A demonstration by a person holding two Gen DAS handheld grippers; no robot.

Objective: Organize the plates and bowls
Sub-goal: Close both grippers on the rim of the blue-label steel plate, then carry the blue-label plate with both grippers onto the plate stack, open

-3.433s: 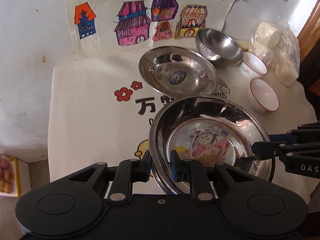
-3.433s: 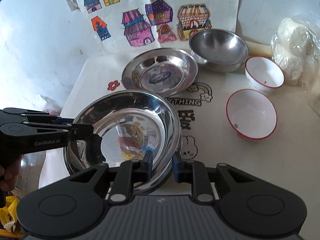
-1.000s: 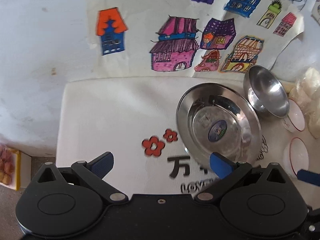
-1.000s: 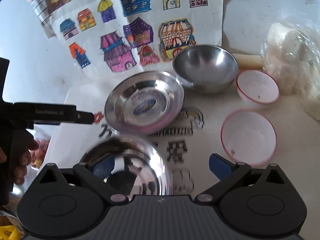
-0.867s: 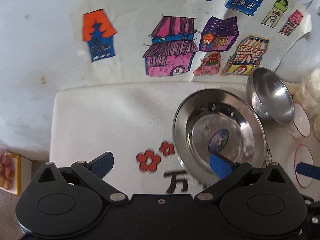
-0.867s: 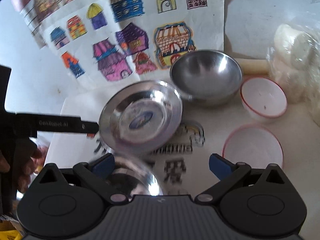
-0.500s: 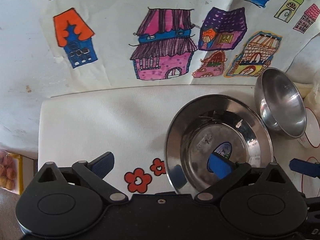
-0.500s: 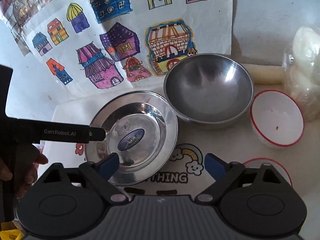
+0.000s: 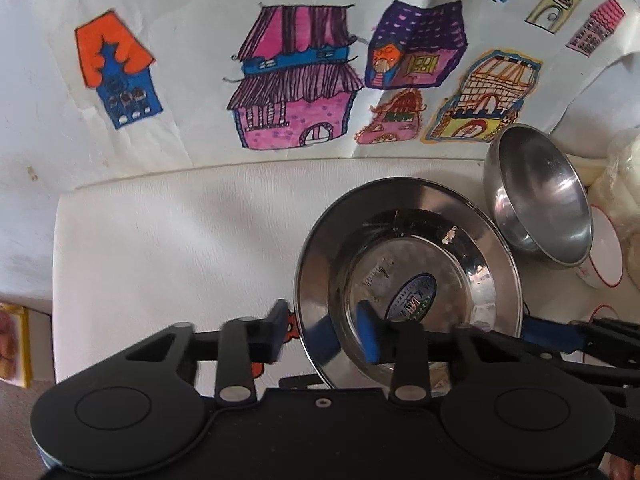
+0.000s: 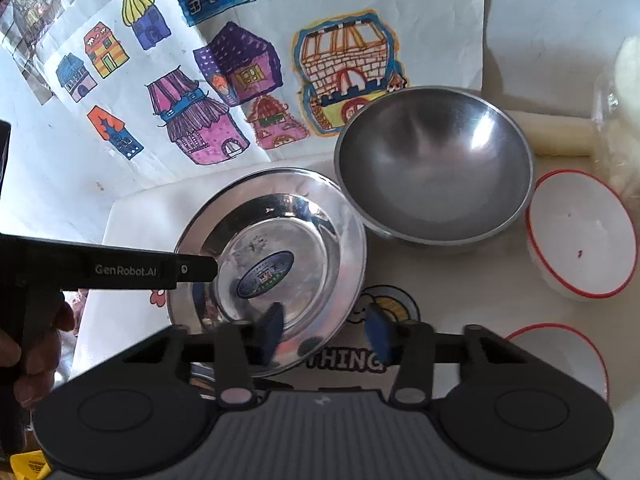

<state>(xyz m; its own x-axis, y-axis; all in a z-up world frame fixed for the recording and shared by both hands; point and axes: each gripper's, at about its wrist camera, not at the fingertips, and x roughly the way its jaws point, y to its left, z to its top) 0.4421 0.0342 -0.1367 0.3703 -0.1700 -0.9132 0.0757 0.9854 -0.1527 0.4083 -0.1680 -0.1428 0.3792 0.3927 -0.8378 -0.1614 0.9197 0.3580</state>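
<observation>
A shallow steel plate with an oval sticker lies on the printed mat. My left gripper straddles its left rim, one pad outside and one inside. The jaws are closing and a gap still shows at the pads. My right gripper straddles the near right rim of the same plate, also closing and not pressing. A deep steel bowl sits just behind the plate. Two white red-rimmed bowls stand to the right.
A sheet of coloured house drawings lies behind the mat. A cream roller and a plastic bag sit at the back right. A hand holds the left gripper. The table ends at the left.
Both grippers moved forward and down to the steel plate. Their jaws went from wide open to narrow around its rim.
</observation>
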